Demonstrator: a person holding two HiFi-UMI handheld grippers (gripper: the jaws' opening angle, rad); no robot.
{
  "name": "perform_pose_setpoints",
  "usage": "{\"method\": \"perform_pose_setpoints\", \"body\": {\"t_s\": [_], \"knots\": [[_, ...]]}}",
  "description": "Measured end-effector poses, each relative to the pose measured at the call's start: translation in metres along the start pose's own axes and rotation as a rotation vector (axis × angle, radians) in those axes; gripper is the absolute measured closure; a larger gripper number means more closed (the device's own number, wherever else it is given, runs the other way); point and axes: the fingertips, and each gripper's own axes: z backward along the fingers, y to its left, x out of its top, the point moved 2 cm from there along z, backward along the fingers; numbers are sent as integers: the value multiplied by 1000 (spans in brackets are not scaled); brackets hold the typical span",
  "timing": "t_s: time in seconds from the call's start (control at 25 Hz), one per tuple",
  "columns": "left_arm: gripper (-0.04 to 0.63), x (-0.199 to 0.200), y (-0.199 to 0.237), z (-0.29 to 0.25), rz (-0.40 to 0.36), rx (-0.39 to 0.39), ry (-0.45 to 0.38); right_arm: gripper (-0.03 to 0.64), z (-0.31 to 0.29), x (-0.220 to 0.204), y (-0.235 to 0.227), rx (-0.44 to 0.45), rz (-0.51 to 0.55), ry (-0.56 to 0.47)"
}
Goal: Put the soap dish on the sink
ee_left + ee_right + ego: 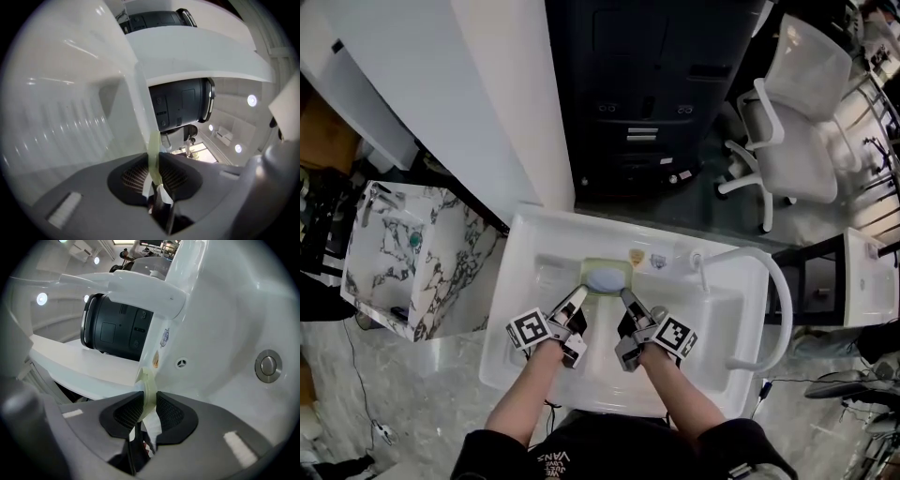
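Note:
A pale green soap dish [607, 277] with a light oval bar of soap in it hangs over the back of the white sink [534, 375], near the rear ledge. My left gripper [579, 296] is shut on the dish's near left edge, and my right gripper [625, 298] is shut on its near right edge. In the left gripper view the thin green rim [153, 157] runs between the ribbed pads. The right gripper view shows the rim [148, 389] pinched the same way, with the sink wall and drain [267, 365] beyond.
A curved white faucet [776, 300] rises at the sink's right side. A marbled white cabinet [417, 258] stands to the left, a white wall panel [478, 103] behind it. A dark machine [652, 94] and a white office chair [802, 131] stand beyond the sink.

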Motion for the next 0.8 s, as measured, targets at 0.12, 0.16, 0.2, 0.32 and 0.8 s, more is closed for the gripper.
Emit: {"method": "perform_pose_setpoints", "body": {"t_s": [0.12, 0.16, 0.2, 0.32, 0.8], "knots": [[480, 2, 0, -9, 7, -16, 6, 540, -3, 5, -2, -5, -10, -10], [480, 3, 0, -11, 11, -18, 7, 540, -5, 7, -3, -6, -13, -13], [480, 3, 0, -14, 16, -18, 8, 540, -6, 9, -4, -9, -17, -16], [480, 6, 1, -20, 31, -16, 10, 540, -9, 13, -5, -17, -25, -22], [480, 16, 13, -35, 46, 10, -4, 540, -23, 24, -8, -18, -25, -51]]}}
